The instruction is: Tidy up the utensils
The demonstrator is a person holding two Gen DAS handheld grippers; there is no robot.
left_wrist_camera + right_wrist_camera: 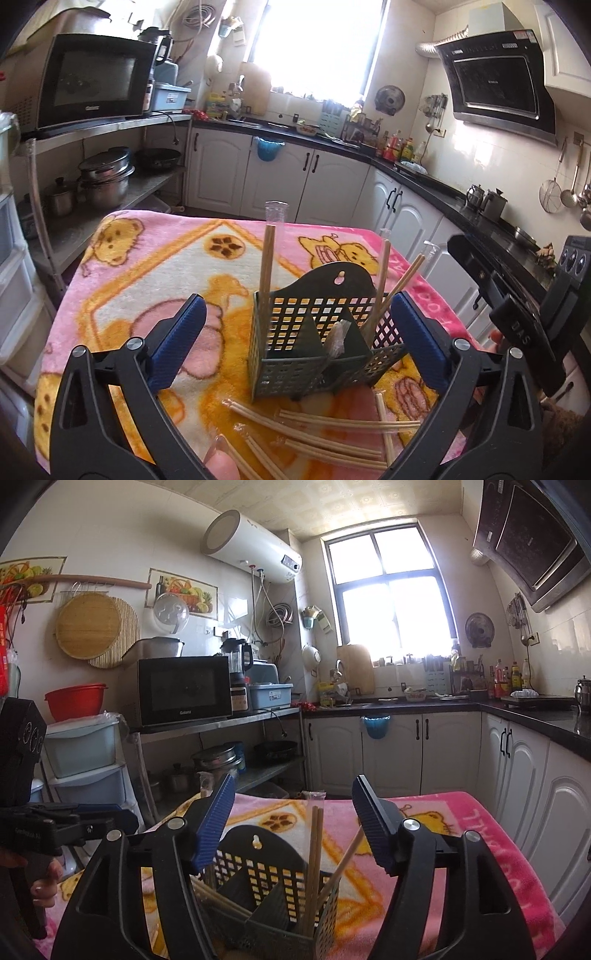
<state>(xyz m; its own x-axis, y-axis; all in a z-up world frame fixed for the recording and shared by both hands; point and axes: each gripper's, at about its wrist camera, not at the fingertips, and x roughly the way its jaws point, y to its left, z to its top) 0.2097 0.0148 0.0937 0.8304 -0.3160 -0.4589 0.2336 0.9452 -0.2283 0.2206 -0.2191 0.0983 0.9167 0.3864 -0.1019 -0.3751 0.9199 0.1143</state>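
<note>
**Risk check: both grippers empty, holder part-filled, loose pairs left on blanket**

Status as I read it from both wrist cams:

- Left gripper [297,321]: jaws spread wide, nothing between the pads. The right-hand blue pad sits just beside the holder's side wall; can't tell if it's touching.
- Right gripper [293,819]: jaws spread, nothing pinched. It hangs over the holder, pointing nearly level.
- Utensil holder [314,347]: dark green mesh caddy w/ dividers, upright on the pink cartoon blanket [147,266].
- Standing chopsticks [266,266]: several wrapped pairs in the caddy; one near-upright in the left compartment, others lean out to the right.
- Loose chopsticks [325,428]: a scatter of wrapped pairs flat on the blanket, just in front of the caddy, some crossing each other.

Hazards, my judgement:

1. Caddy tip-over. It looks light and stands on soft fleece; a knock from either gripper could topple it and spill what's sorted.
2. Leaning sticks. The tilted pairs stick out toward the right gripper's path; a brush could flick them out.
3. Bad pick. Loose pairs overlap and the clear wrap looks slick; closing on one may drag a neighbour or slip.
4. Gripper clash. Both units crowd the same small area.
5. Blanket snag. A low approach could catch the pile and shift the caddy.
</note>
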